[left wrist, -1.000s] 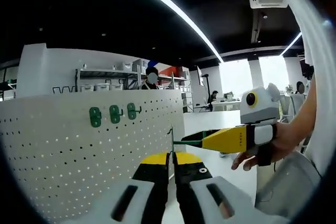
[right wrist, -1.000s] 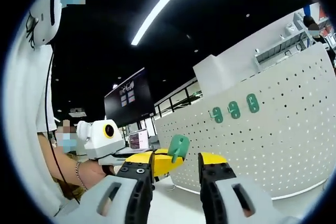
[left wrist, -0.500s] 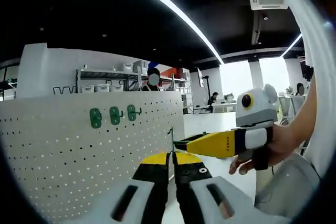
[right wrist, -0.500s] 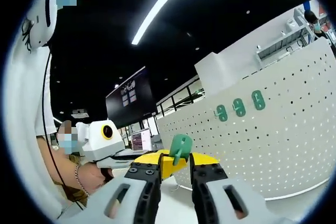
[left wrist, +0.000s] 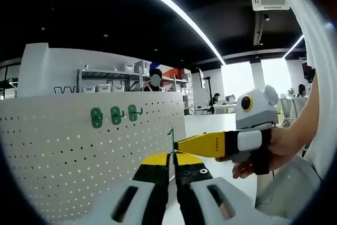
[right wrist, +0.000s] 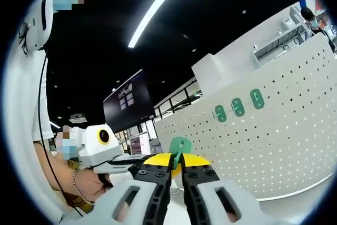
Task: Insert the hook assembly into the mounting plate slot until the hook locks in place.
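Left hand-held gripper [left wrist: 172,157]: yellow-tipped black jaws closed on the thin edge of a green plastic hook piece [left wrist: 171,139], seen edge-on as a sliver rising between the tips. Shape hard to make out from this angle.

Right hand-held gripper [right wrist: 176,159]: jaws drawn nearly together around the stem of the same green hook piece [right wrist: 179,146], rounded slotted head standing just above the tips. Lower stem hidden between the jaws.

In the left gripper view, right hand-held gripper [left wrist: 181,144] reaching in from the right, yellow tip meeting the green piece; a hand [left wrist: 268,148] wrapped around its grip. In the right gripper view, left hand-held gripper [right wrist: 145,163] entering from the left, tips hidden behind the right jaws.

Beyond: curved white perforated pegboard panel [left wrist: 63,151], well apart from both grippers, lower edge cut off. Three green hooks [left wrist: 114,115] already seated in a row on it, also visible [right wrist: 238,107] in the right gripper view. Exact slots too small to tell.
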